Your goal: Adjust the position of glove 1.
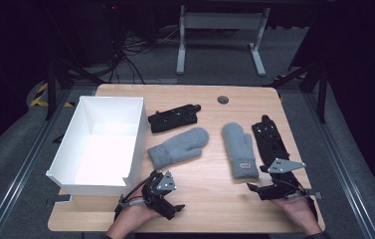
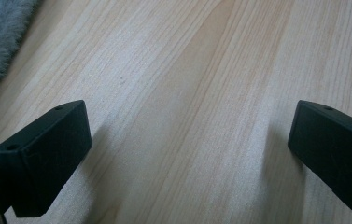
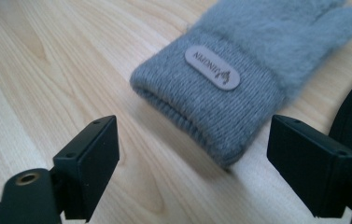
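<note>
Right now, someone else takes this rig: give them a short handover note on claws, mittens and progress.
Left claw: open, nothing between the jaws, low over bare table near the front edge.
Right claw: open, empty, pointed at the cuff of the right mitten, not touching it.
Left mitten: flat beside the white box, thumb toward the far side.
Right mitten: flat at centre-right, cuff toward the person.
White box: nothing in it that I can see.
Done: nothing moved that I can tell.
Left: probably grasp each mitten; the box looks like the likely destination.
</note>
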Available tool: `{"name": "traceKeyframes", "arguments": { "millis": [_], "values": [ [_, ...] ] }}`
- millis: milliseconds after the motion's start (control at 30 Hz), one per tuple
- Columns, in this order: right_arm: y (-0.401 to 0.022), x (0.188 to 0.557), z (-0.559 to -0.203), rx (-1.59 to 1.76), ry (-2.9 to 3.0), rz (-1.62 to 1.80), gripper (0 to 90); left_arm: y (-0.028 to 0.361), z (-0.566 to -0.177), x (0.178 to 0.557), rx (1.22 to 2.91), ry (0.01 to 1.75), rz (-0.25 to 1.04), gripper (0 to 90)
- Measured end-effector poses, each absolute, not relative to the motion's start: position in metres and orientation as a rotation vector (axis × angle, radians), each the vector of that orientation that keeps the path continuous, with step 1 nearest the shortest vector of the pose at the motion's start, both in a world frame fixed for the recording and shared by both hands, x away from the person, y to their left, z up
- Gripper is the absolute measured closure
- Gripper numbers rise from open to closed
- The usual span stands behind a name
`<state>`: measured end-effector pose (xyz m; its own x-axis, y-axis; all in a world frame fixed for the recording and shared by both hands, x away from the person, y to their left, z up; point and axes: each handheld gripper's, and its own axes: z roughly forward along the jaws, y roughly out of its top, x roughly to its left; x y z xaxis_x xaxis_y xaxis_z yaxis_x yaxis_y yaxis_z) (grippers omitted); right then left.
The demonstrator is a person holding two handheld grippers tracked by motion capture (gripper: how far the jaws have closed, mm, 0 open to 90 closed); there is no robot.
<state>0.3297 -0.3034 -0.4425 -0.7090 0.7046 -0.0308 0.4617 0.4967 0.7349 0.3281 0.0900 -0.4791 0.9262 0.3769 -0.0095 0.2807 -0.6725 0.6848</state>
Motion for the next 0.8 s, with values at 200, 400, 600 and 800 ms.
{"name": "traceKeyframes", "arguments": {
  "millis": [200, 400, 600, 800],
  "values": [
    [-0.301, 0.341, -0.436, 0.976, 2.403, 1.085, 23.3, 0.090, -0.479, 0.328, 2.349, 0.465, 0.172, 0.0],
    [-0.296, 0.357, -0.432, 0.938, 2.422, 1.091, 40.6, 0.090, -0.479, 0.328, 2.349, 0.464, 0.172, 0.1],
    [-0.294, 0.372, -0.428, 0.947, 2.432, 1.128, 66.5, 0.090, -0.479, 0.328, 2.349, 0.464, 0.172, 0.1],
    [-0.293, 0.391, -0.431, 0.968, 2.459, 1.143, 89.9, 0.090, -0.479, 0.328, 2.347, 0.466, 0.169, 0.2]
  ]
}}
